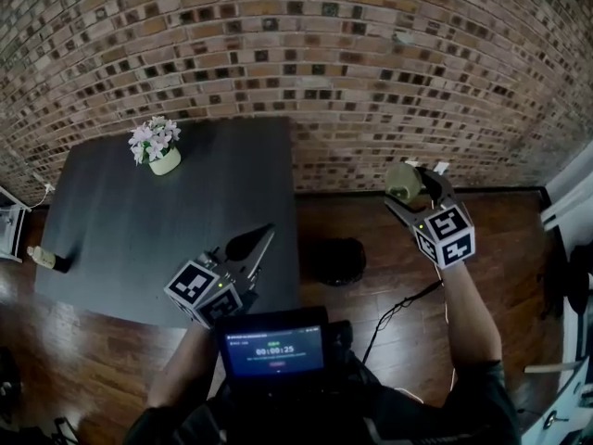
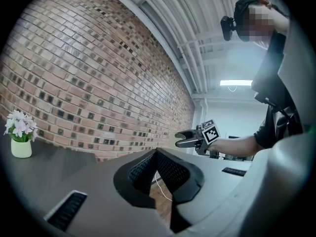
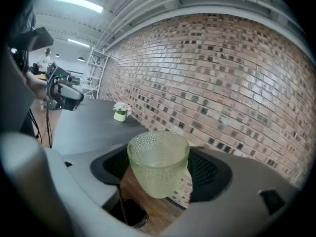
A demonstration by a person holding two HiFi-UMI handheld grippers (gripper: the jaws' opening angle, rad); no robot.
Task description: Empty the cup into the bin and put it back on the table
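Nearest the body, a small screen (image 1: 274,350) glows at chest height. Just beyond it the left gripper (image 1: 259,241) hangs over the near edge of the dark table (image 1: 139,221), jaws drawn together to a point, nothing between them; idle. Right of the table, on the wood floor, sits the black bin (image 1: 335,260), mouth up. Farther out and to the right, the right gripper (image 1: 417,188) holds the cup (image 3: 159,162) aloft, jaws spread wide and clamped on its sides: a pale green, pebbled glass, roughly upright, mouth up. In the right gripper view the bin shows below and nearer than the cup, so the cup is off the table, over bare floor, not over the bin. No contents visible through the glass; cannot tell whether it is full or empty. Far side: a flower pot (image 1: 159,148) on the table's back corner, then the brick wall (image 1: 371,63). Judgement: the step in hand is the carry between table and bin. If the pour is not yet done, the next move calls for bringing the cup in over the bin's mouth and tipping it well over, grip kept firm on the slick glass.
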